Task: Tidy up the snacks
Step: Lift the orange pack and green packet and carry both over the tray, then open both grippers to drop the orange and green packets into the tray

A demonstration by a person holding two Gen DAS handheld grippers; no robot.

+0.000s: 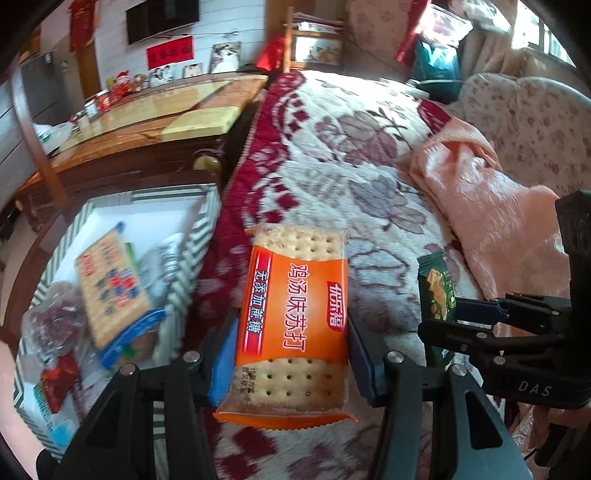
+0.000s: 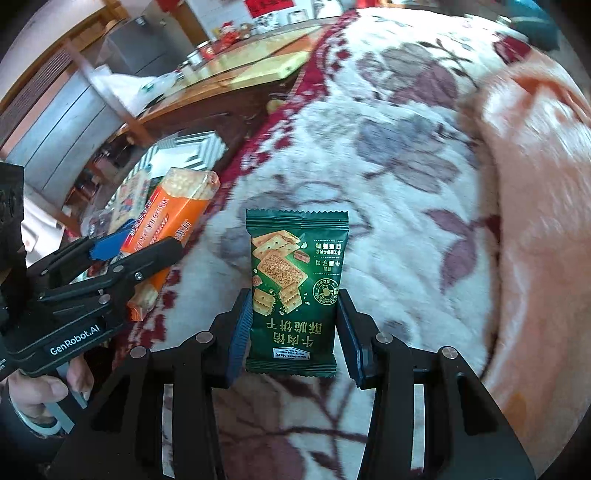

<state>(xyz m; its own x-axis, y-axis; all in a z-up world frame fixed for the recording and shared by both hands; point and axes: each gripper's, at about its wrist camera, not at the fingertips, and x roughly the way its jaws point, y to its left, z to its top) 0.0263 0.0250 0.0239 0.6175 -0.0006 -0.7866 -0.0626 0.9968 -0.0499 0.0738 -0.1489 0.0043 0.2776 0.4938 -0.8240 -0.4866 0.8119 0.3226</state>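
Where blanket [image 1: 369, 177] ends, striped box [image 1: 201, 236] alongside

We are in a lived-in home: a floral blanket [image 1: 369, 155] covers the seat beside a wooden tea table [image 1: 155, 122], a wall-mounted television [image 1: 162, 18] hangs above red festive banners [image 1: 170, 51], and framed photos [image 1: 225, 55] line the wall.

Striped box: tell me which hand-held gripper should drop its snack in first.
Left. The left hand-held gripper holds the orange cracker pack right beside the striped box, which lies on its left. The right hand-held gripper, shut on the green biscuit packet, is farther away across the blanket.
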